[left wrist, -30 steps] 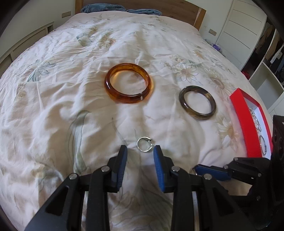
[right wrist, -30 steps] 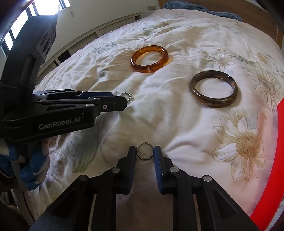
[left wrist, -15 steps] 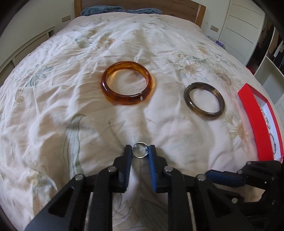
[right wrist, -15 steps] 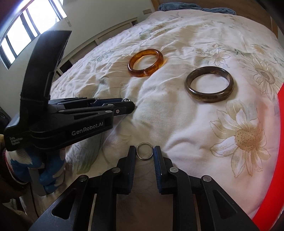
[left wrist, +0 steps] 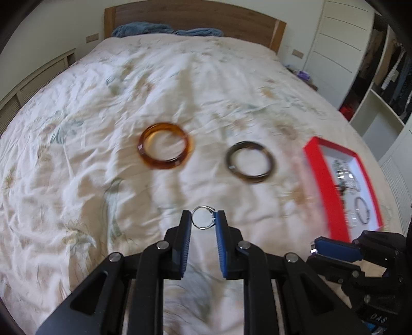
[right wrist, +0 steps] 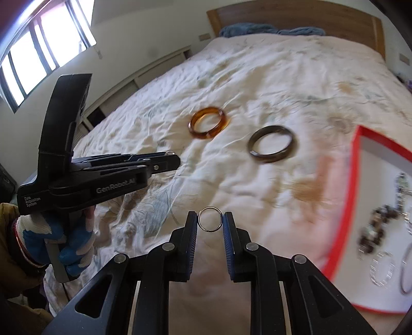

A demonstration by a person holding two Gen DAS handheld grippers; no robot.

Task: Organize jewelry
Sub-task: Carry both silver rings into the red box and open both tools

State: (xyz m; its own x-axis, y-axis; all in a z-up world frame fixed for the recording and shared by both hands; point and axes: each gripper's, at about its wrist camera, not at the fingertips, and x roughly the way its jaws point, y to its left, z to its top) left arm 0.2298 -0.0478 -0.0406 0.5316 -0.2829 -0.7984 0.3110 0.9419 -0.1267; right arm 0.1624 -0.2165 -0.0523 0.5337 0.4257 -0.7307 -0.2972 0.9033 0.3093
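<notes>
Rings of thin round metal, each pinched.

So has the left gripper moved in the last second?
Yes. The left gripper has lifted, shut on a small silver ring; the amber bangle and headboard now look smaller and farther.

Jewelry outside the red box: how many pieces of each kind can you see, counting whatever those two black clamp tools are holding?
Bangles on the bedspread: 2, amber bangle and dark bangle.
Small silver rings: 2, one in the left gripper, one in the right gripper.
Total: 4.
</notes>
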